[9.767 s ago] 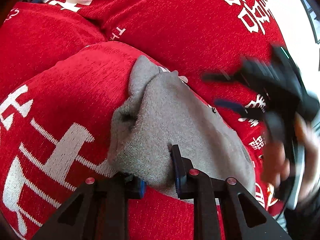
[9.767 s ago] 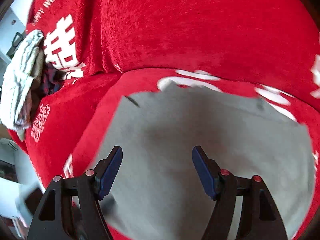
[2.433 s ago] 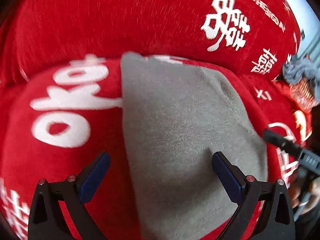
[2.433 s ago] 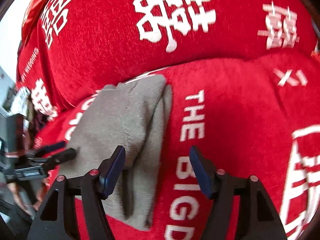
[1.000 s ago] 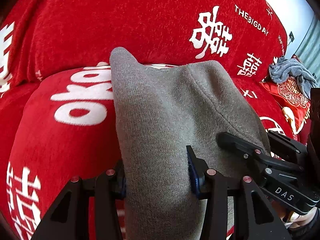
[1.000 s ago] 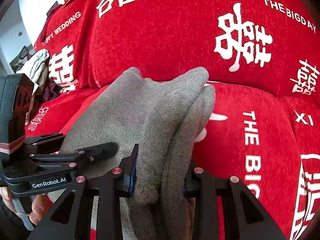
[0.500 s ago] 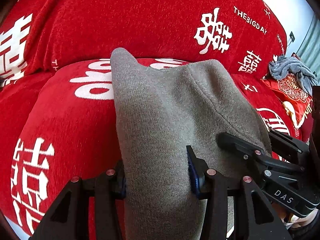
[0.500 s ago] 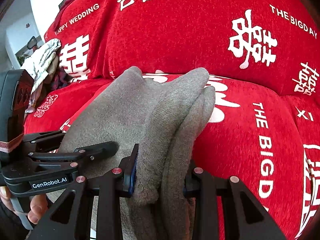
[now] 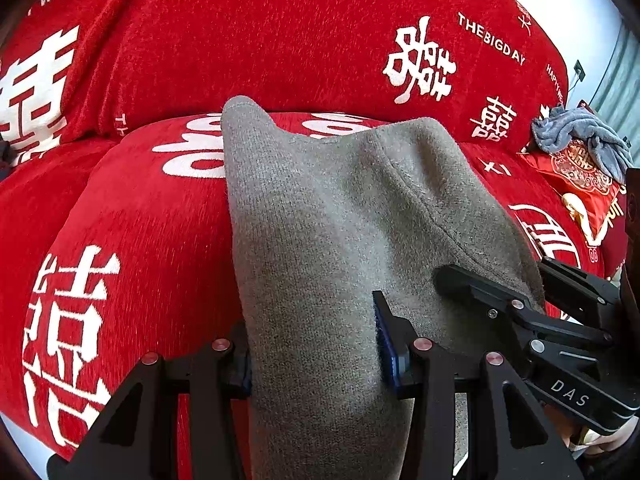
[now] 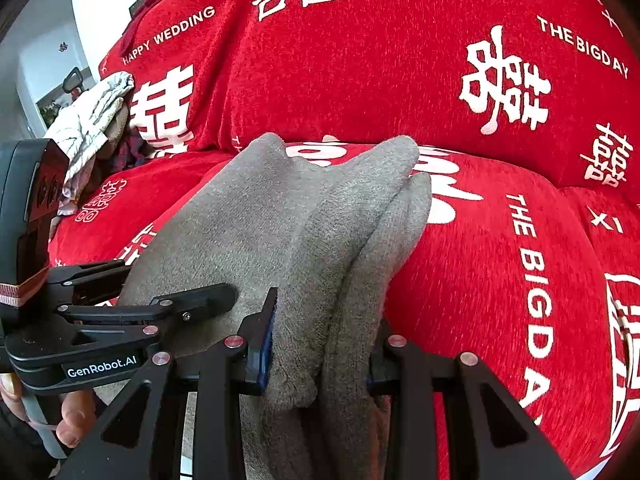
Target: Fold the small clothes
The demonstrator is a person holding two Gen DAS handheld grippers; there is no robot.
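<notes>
Red sofa (image 9: 168,216) with white lettering under everything. Grey garment (image 9: 328,216) held up off the seat cushion, already doubled into several layers — folding looks well along; setting it down remains, probably. Left claw (image 9: 316,352) clenched on its near edge; right claw (image 10: 320,344) clenched on the stacked layers just beside.

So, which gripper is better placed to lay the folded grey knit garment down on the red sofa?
Probably the right gripper: it clamps the stacked folded edges of the grey knit garment; the left gripper pinches a single flat side.
</notes>
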